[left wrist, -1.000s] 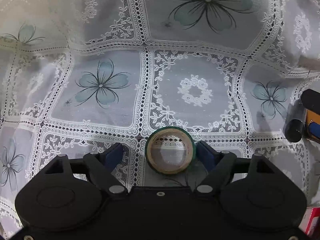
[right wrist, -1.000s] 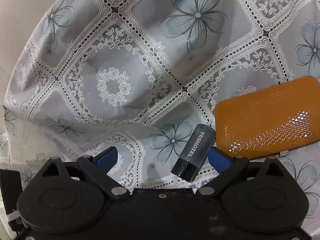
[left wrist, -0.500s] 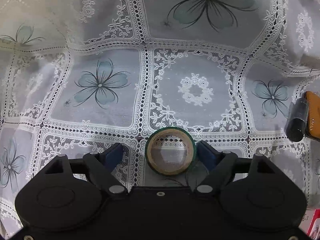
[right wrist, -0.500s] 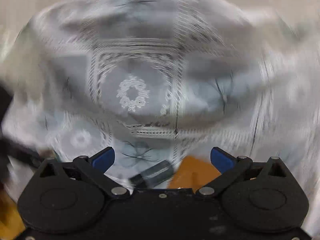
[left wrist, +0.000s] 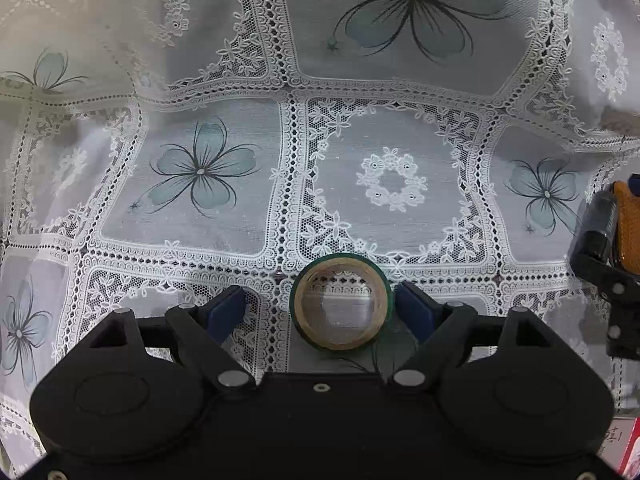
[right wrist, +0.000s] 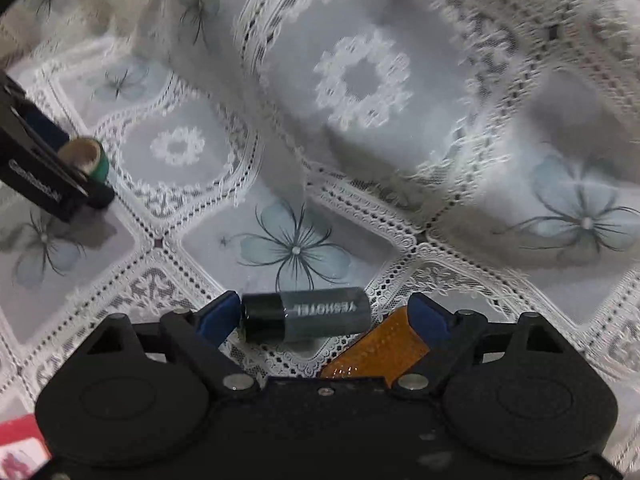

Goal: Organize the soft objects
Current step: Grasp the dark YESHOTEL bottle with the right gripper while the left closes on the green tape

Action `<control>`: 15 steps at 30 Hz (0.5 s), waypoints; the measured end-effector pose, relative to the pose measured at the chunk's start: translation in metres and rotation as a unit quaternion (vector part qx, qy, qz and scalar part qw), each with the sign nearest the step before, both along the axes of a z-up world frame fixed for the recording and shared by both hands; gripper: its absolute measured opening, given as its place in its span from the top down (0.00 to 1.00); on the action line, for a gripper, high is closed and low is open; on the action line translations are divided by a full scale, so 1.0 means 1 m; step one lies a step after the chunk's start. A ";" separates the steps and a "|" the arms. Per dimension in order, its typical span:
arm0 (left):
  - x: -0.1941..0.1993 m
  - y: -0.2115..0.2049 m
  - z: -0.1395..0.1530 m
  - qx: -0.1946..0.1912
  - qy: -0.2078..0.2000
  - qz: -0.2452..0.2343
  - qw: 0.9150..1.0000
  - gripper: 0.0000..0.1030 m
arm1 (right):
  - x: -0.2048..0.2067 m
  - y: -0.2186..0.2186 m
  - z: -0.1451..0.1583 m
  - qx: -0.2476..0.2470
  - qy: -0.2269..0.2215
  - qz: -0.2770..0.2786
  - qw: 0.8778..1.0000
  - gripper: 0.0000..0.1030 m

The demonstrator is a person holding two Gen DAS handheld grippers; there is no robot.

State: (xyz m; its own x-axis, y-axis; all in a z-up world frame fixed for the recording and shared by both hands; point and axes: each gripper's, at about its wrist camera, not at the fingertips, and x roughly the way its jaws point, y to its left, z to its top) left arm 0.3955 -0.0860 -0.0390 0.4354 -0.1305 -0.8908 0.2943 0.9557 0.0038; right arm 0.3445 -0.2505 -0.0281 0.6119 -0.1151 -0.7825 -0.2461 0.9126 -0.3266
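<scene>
A grey cloth with white lace bands and printed blue-grey flowers [left wrist: 202, 170] covers the whole worktop [left wrist: 384, 216], rumpled into soft folds towards the far side in both views.

The left gripper [left wrist: 322, 306] points steeply down at the cloth. Its jaws have just been opening a little, and they stand apart around a roll of green tape [left wrist: 341, 301] that lies flat with its cardboard core facing up. The right-hand blue pad looks to be just at the roll's rim, though contact cannot be told; the left-hand pad is clear of it with lace showing between. In the right wrist view the same roll [right wrist: 86, 157] appears at the far left with that gripper [right wrist: 60, 160] around it.

The right gripper [right wrist: 324, 316] also points down, and the outer part of its picture is smeared. Its jaws have just been closing, with a small dark translucent tube marked YESHOTEL [right wrist: 306, 314] lying crosswise between them, black cap end just beside the left pad [right wrist: 218, 318]. The right pad [right wrist: 426, 316] stands apart from the tube's other end and sits over the corner of an orange textured case [right wrist: 378, 350], which lies on the cloth just beside the tube. Neither pad visibly presses the tube.

In the left wrist view the tube [left wrist: 598, 224] and the orange case [left wrist: 629, 220] show at the right edge, with part of the right gripper below them.

A red and white printed item [right wrist: 20, 456] peeks in at the bottom left corner of the right wrist view.
</scene>
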 end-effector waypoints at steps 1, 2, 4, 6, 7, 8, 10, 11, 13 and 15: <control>-0.002 0.002 -0.002 -0.001 -0.001 0.000 1.000 0.22 | 0.000 0.001 -0.001 0.002 0.007 0.003 1.000 0.20; -0.003 0.002 -0.003 -0.001 -0.003 -0.001 1.000 0.22 | 0.001 0.000 -0.001 0.009 0.014 0.006 1.000 0.29; -0.008 0.003 -0.002 -0.002 -0.006 -0.002 1.000 0.22 | 0.003 -0.001 0.001 0.030 0.019 0.006 0.999 0.31; -0.010 0.004 -0.003 -0.003 -0.008 -0.003 1.000 0.22 | 0.003 -0.003 0.003 0.043 0.018 0.001 0.999 0.31; -0.011 0.004 -0.004 -0.003 -0.009 -0.003 1.000 0.22 | 0.002 -0.004 0.006 0.054 0.019 -0.002 0.998 0.31; -0.012 0.004 -0.004 -0.003 -0.010 -0.002 1.000 0.22 | 0.001 -0.004 0.009 0.070 0.020 -0.009 0.997 0.31; -0.014 0.003 -0.005 -0.003 -0.011 -0.003 1.000 0.22 | -0.001 -0.001 0.017 0.090 0.018 -0.027 0.995 0.31; -0.015 0.003 -0.005 -0.003 -0.011 -0.003 1.000 0.22 | -0.002 0.003 0.021 0.096 0.017 -0.036 0.995 0.31; -0.015 0.004 -0.005 -0.003 -0.012 -0.003 1.000 0.22 | -0.005 0.015 0.030 0.100 0.020 -0.062 0.993 0.31; -0.016 0.004 -0.005 -0.003 -0.013 -0.004 1.000 0.22 | -0.008 0.024 0.037 0.122 0.034 -0.102 0.987 0.31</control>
